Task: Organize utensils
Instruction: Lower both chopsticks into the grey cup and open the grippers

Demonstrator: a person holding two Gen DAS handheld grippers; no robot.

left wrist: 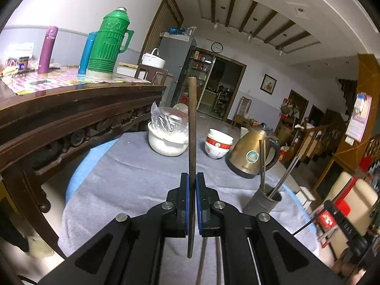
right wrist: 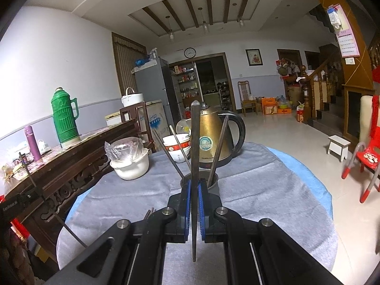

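Chopstick (left wrist: 192, 142) clamped in left gripper (left wrist: 192, 182); another (right wrist: 195, 166) in right gripper (right wrist: 195, 187).

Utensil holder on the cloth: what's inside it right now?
The utensil holder holds three thin chopsticks leaning on its rim. Their lower ends and the holder's bottom are hidden by its wall and the right tool, which grips another chopstick.
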